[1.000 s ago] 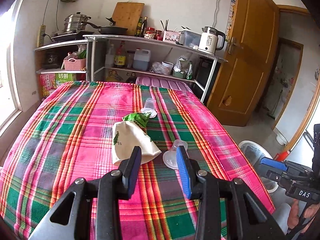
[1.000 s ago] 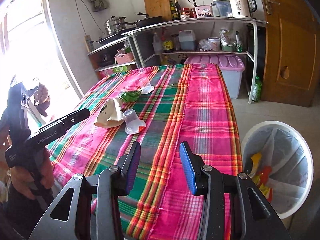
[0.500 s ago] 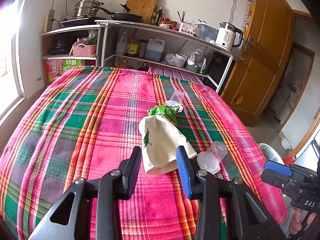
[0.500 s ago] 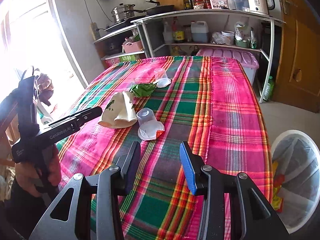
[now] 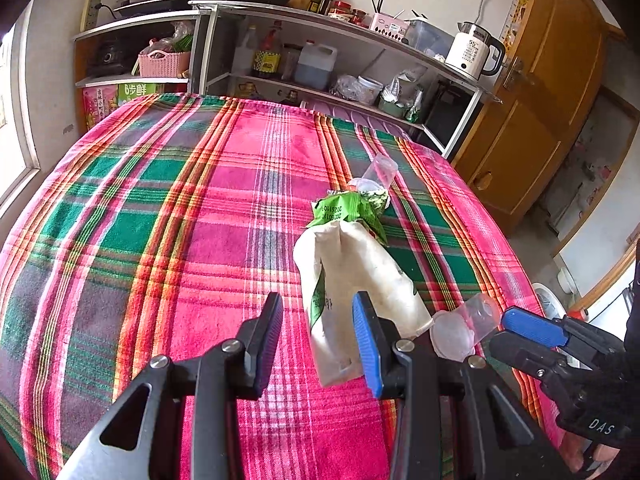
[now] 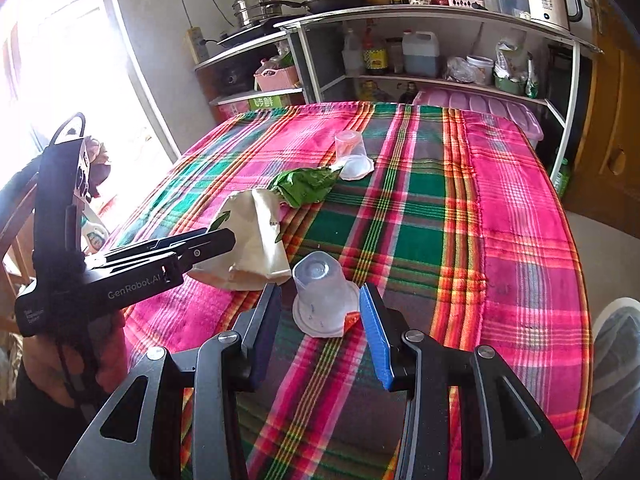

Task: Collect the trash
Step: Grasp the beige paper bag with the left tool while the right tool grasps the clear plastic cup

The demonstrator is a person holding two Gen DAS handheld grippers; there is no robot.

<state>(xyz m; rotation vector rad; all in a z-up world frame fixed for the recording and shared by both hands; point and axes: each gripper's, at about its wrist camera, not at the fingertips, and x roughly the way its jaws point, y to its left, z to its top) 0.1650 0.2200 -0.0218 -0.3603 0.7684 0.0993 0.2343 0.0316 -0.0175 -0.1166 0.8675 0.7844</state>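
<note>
On the plaid tablecloth (image 5: 168,240) lies a white paper bag (image 5: 352,276) with a crumpled green wrapper (image 5: 352,210) at its far end. My left gripper (image 5: 318,340) is open, and the bag's near end sits between its fingers without being pinched. Seen from the right wrist, the left gripper (image 6: 224,242) reaches the white bag (image 6: 256,240) from the left. An upside-down clear plastic cup (image 6: 320,292) with a loose lid stands between the fingers of my open right gripper (image 6: 320,320), with gaps on both sides. That clear cup (image 5: 464,328) and the right gripper (image 5: 500,330) also show at the left wrist view's right edge.
A second clear cup (image 6: 350,152) stands farther back beside the green wrapper (image 6: 304,184). A white bin lined with a bag (image 6: 616,344) sits on the floor past the table's right edge. Kitchen shelves (image 6: 440,20) with a kettle and pans run along the back wall. A wooden door (image 5: 540,100) is at right.
Both grippers have come forward and down toward the table. The bag's end now lies between the left fingers, and the near cup sits between the right fingers. Jaw widths look unchanged.
</note>
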